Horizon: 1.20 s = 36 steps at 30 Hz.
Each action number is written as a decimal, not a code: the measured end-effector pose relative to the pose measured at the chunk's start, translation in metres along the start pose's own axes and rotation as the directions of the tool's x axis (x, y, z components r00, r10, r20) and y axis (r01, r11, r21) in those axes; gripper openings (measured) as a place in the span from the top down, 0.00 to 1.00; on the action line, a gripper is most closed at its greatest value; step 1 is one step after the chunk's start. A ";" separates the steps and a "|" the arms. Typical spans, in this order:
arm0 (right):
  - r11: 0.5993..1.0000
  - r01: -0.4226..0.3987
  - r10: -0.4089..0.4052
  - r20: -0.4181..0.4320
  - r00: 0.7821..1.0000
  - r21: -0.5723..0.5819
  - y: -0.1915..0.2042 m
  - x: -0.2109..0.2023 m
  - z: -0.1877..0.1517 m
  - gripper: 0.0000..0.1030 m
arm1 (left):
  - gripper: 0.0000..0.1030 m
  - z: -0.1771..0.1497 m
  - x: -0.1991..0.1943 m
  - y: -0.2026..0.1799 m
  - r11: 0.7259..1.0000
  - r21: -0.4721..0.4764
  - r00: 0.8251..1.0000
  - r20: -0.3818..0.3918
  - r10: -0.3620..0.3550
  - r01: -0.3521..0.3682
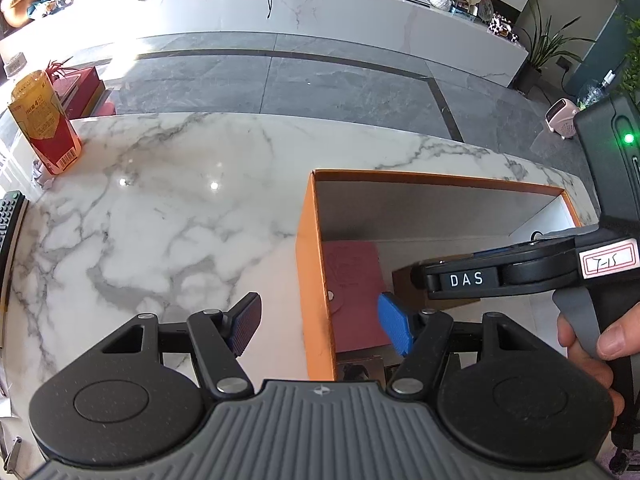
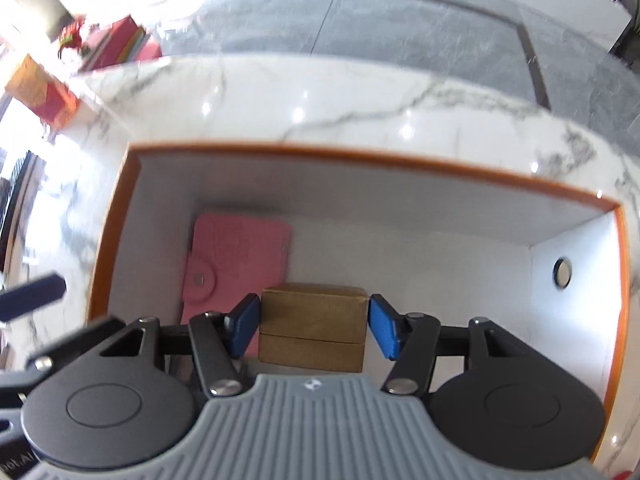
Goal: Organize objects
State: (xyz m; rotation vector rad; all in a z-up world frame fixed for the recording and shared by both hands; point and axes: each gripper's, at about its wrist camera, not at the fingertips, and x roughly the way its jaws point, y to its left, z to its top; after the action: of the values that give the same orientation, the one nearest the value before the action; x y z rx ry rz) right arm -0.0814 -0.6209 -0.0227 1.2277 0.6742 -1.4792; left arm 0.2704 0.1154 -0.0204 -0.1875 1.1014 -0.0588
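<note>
An orange box (image 1: pixel 316 264) with a white inside stands on the marble table; it also shows in the right wrist view (image 2: pixel 360 158). A pink wallet (image 2: pixel 240 256) lies flat inside it at the left, also seen in the left wrist view (image 1: pixel 352 276). A small gold box (image 2: pixel 313 326) sits inside, between the blue pads of my right gripper (image 2: pixel 313 328); the pads stand just apart from its sides. My left gripper (image 1: pixel 320 326) is open and empty, straddling the orange box's left wall. The right gripper reaches in from the right in the left wrist view (image 1: pixel 460 280).
A red and yellow carton (image 1: pixel 44 124) stands at the table's far left corner. A black remote (image 1: pixel 10 224) lies at the left edge. A dark printed item (image 1: pixel 360 368) lies in the box near the front. Grey floor lies beyond the table.
</note>
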 end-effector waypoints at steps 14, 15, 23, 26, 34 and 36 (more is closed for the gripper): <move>0.997 -0.025 0.014 -0.134 0.991 -0.080 0.004 0.022 -0.039 0.42 | 0.27 -0.003 0.002 -0.001 1.000 0.000 1.000 -0.011 -0.001 0.001; 0.996 -0.020 0.008 -0.138 0.990 -0.084 0.006 0.023 -0.041 0.42 | 0.27 -0.004 0.002 -0.001 1.000 -0.001 1.000 -0.011 0.001 -0.001; 0.997 -0.062 0.053 -0.173 0.983 -0.046 0.006 0.029 -0.042 0.42 | 0.27 -0.005 -0.001 -0.002 1.000 -0.010 1.000 -0.005 0.000 0.000; 0.996 -0.088 0.082 -0.157 0.984 -0.033 0.003 0.024 -0.042 0.37 | 0.27 -0.007 -0.008 -0.007 1.000 0.000 1.000 0.007 -0.003 0.003; 0.993 -0.115 0.115 -0.022 0.993 0.001 -0.015 -0.030 -0.058 0.35 | 0.27 -0.023 -0.047 -0.034 0.996 0.076 0.996 0.083 -0.043 0.037; 0.992 -0.124 0.124 0.029 0.992 -0.002 -0.017 -0.050 -0.071 0.35 | 0.27 -0.031 -0.058 -0.045 0.994 0.098 0.993 0.097 -0.066 0.056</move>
State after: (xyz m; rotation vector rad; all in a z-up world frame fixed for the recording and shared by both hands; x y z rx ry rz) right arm -0.0777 -0.5352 -0.0013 1.2240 0.5685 -1.3917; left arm 0.2185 0.0760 0.0253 -0.1373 0.9910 -0.1546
